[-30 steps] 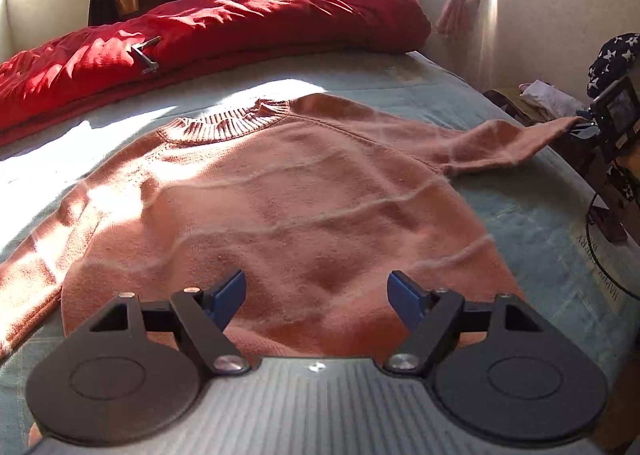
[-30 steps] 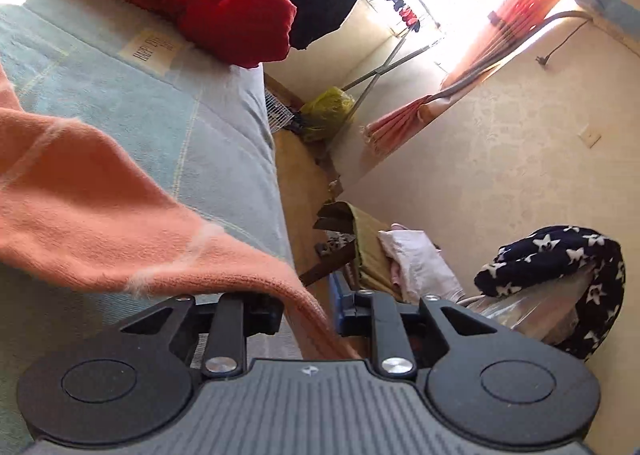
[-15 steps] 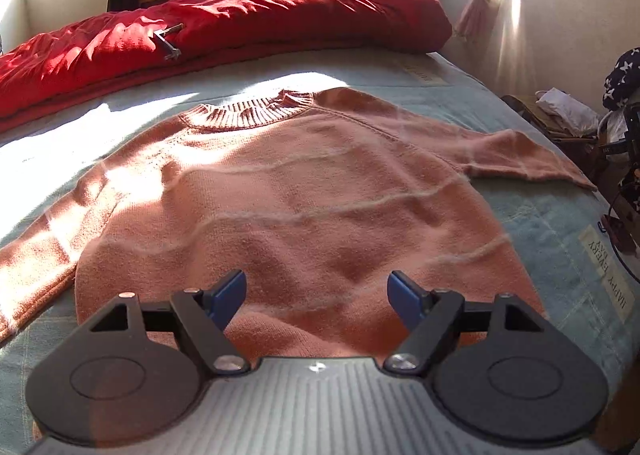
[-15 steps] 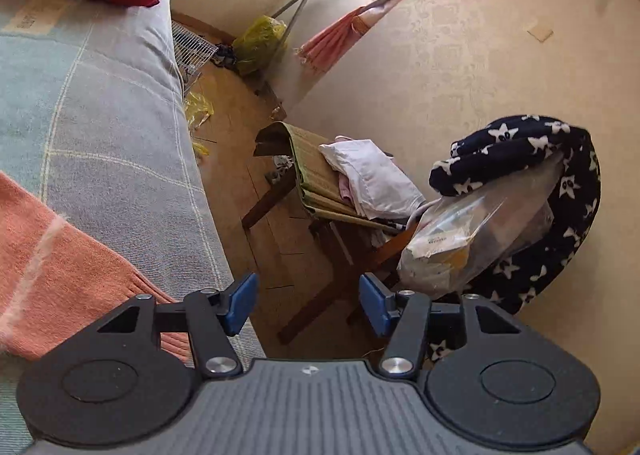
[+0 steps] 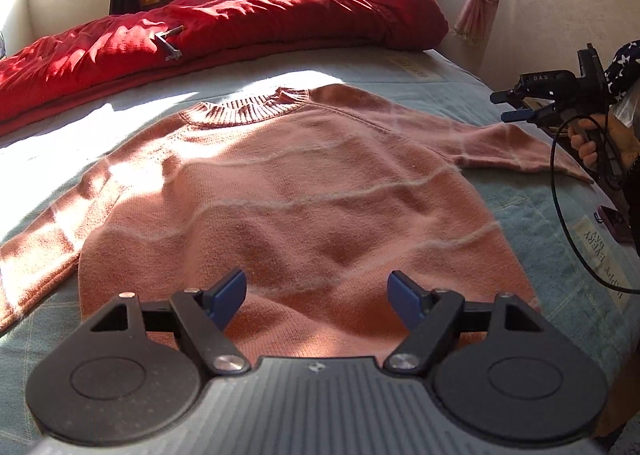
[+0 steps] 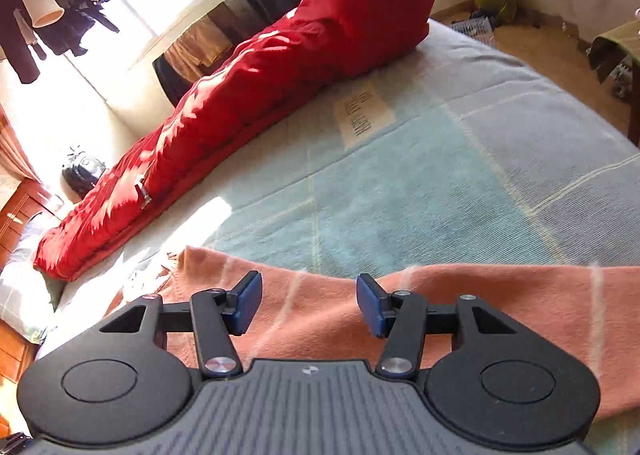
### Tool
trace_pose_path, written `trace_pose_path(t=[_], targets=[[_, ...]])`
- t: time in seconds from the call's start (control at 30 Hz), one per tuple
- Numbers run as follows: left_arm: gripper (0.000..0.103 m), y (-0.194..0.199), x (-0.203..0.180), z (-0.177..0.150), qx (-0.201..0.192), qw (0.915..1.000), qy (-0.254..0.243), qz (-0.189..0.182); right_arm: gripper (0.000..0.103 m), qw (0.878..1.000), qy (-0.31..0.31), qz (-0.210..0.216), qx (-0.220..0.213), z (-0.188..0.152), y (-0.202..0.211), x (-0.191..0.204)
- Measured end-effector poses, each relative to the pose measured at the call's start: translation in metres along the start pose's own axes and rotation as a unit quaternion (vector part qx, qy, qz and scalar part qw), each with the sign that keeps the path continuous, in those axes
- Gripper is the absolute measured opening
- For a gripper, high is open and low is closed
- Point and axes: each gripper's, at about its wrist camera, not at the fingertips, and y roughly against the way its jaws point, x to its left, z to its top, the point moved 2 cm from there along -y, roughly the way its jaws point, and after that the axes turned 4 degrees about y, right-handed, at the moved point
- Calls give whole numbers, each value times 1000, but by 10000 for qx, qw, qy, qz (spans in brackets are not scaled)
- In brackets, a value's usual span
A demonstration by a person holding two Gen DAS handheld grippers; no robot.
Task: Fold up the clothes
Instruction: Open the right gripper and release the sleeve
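We see the salmon sweater point(image 5: 288, 191) spread flat on the pale blue bedspread point(image 5: 532, 223), collar pointing away toward the red duvet point(image 5: 240, 27) at the far side of the bed and hem nearest us, so its body runs lengthwise from us toward the duvet. Both sleeves stretch out sideways across the bed. Our left gripper point(image 5: 318, 295) hovers over the hem with its jaws wide apart, holding nothing. Our right gripper point(image 6: 308, 301) sits above the right sleeve point(image 6: 500, 307), jaws likewise spread and empty. We see no containers holding clothes in either view.
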Motion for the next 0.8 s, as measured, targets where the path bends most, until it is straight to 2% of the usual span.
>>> trace_pose_path(t=[0.17, 0.23, 0.3, 0.4, 0.53, 0.6, 0.63, 0.67, 0.73, 0.8], targets=[[78, 8, 14, -11, -4, 9995, 256, 195, 55, 9978, 230, -18, 625, 0, -54, 40], [78, 10, 20, -15, 13, 9990, 372, 254, 52, 9955, 690, -422, 500, -2, -66, 47], [78, 12, 26, -18, 23, 9984, 455, 332, 54, 9944, 858, -545, 297, 5, -69, 53], [78, 15, 29, -20, -14, 9978, 527, 393, 58, 9932, 989, -518, 336, 11, -62, 68], [78, 20, 32, -22, -87, 9975, 574, 393, 72, 9882, 1198, -528, 798, 3, -53, 90], [78, 20, 33, -23, -80, 9975, 594, 387, 73, 9851, 1300, -644, 923, -3, -66, 93], [78, 19, 33, -24, -61, 9973, 606, 407, 77, 9836, 1349, -707, 966, -6, -74, 93], [78, 18, 33, -25, -43, 9972, 618, 427, 88, 9837, 1346, -729, 941, -8, -83, 93], [78, 18, 32, -27, -26, 9970, 622, 455, 103, 9872, 1287, -672, 663, -3, -100, 94], [78, 22, 32, -29, -32, 9972, 605, 448, 103, 9867, 1336, -811, 452, 3, -114, 99]])
